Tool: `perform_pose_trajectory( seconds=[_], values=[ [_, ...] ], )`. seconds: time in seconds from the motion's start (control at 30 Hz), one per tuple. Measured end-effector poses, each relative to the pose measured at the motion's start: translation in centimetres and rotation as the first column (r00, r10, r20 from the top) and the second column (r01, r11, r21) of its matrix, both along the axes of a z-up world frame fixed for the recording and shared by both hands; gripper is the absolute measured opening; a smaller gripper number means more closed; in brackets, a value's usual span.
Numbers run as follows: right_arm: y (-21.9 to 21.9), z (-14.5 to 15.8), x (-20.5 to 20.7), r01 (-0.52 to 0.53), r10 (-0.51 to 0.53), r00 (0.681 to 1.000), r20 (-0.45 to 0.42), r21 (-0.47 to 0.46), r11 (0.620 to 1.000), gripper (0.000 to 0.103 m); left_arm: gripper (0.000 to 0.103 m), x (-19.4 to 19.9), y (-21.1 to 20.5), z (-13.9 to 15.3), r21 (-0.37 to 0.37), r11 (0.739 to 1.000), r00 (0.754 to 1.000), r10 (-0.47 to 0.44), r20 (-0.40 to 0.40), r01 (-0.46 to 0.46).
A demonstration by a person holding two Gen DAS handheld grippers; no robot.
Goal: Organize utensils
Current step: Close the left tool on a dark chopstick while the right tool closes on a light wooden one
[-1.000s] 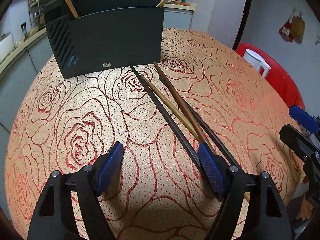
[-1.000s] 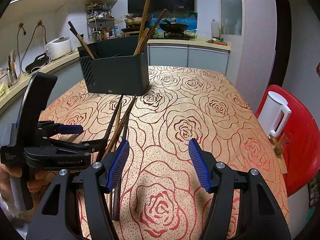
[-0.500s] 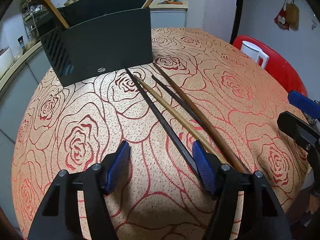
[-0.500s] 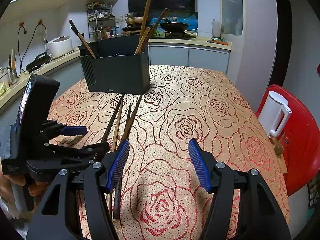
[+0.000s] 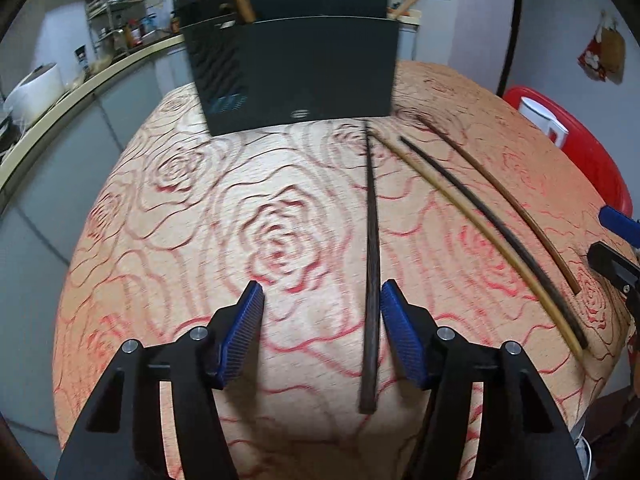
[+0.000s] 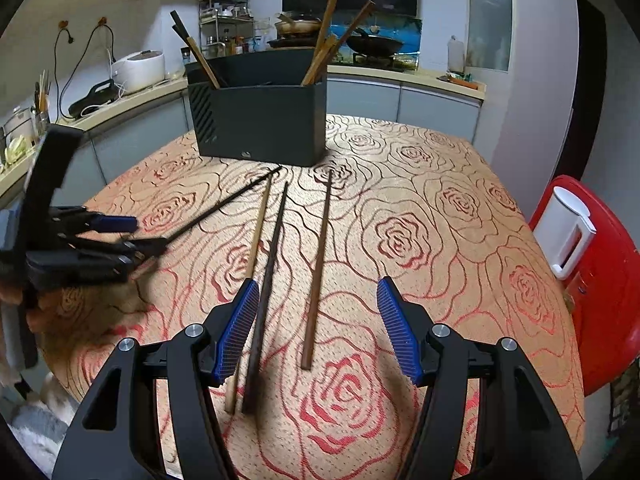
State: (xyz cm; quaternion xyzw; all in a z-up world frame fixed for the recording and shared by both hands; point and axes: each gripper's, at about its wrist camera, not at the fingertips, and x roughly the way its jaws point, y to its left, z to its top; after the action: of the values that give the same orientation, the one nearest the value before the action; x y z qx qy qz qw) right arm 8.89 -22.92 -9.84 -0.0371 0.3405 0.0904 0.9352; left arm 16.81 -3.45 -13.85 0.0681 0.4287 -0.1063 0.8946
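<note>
Left gripper fingers closing, pads not yet touching; a dark chopstick lies between them, close to the right pad. Right gripper fingers spread, pinching nothing; brown chopstick lies on the cloth between them.

Table, rose-patterned cloth. Black utensil holder at far side, upright, chopsticks standing in it. Red chair at right, white container on it. Pale chopstick and black chopstick side by side, just left of the brown one.
</note>
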Motion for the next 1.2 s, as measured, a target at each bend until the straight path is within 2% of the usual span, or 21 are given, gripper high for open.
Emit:
perform_pose_trajectory(
  seconds=[0.1,0.33,0.47,0.63,0.73,0.77,0.8,0.83,1.2],
  values=[
    [-0.4,-0.6,0.0,0.005,-0.005,1.0,-0.022,-0.003,1.0,0.053,0.05,-0.3,0.8,0.0,-0.01,1.0,1.0,0.013,0.007,-0.013],
    [0.0,-2.3,-0.3,-0.016,0.013,0.998,-0.06,-0.048,0.999,0.04,0.046,-1.7,1.2,-0.1,-0.021,1.0,0.999,-0.003,0.052,0.004],
    [0.4,-3.1,-0.3,-0.027,0.022,0.996,-0.083,-0.054,0.998,0.032,0.041,-2.0,1.0,-0.1,-0.027,1.0,0.998,-0.012,0.065,0.014],
    [0.8,-3.2,-0.6,-0.038,0.034,0.997,-0.072,-0.057,0.998,0.026,0.038,-2.1,0.7,-0.1,-0.025,0.999,0.997,-0.019,0.073,0.021],
    [0.9,-3.2,-0.6,-0.047,0.043,0.996,-0.077,-0.048,0.998,0.018,0.031,-2.1,0.8,-0.1,-0.019,1.0,0.997,-0.016,0.076,0.018],
    [0.9,-3.2,-0.6,-0.047,0.044,0.996,-0.078,-0.044,0.998,0.017,0.026,-2.1,0.9,-0.1,-0.015,1.0,0.997,-0.012,0.079,0.013],
    [1.0,-3.2,-0.6,-0.047,0.044,0.996,-0.078,-0.041,0.998,0.016,0.015,-2.1,0.9,-0.2,-0.023,1.0,0.997,-0.018,0.078,0.02],
    [1.0,-3.2,-0.6,-0.048,0.045,0.996,-0.079,-0.037,0.998,0.014,0.013,-2.2,1.0,-0.1,-0.03,0.999,0.997,-0.022,0.077,0.024],
    [0.2,-3.2,-0.3,-0.03,0.034,0.994,-0.103,0.038,0.999,0.007,0.007,-2.3,1.3,0.1,-0.054,0.998,0.997,-0.034,0.069,0.038]
  ],
)
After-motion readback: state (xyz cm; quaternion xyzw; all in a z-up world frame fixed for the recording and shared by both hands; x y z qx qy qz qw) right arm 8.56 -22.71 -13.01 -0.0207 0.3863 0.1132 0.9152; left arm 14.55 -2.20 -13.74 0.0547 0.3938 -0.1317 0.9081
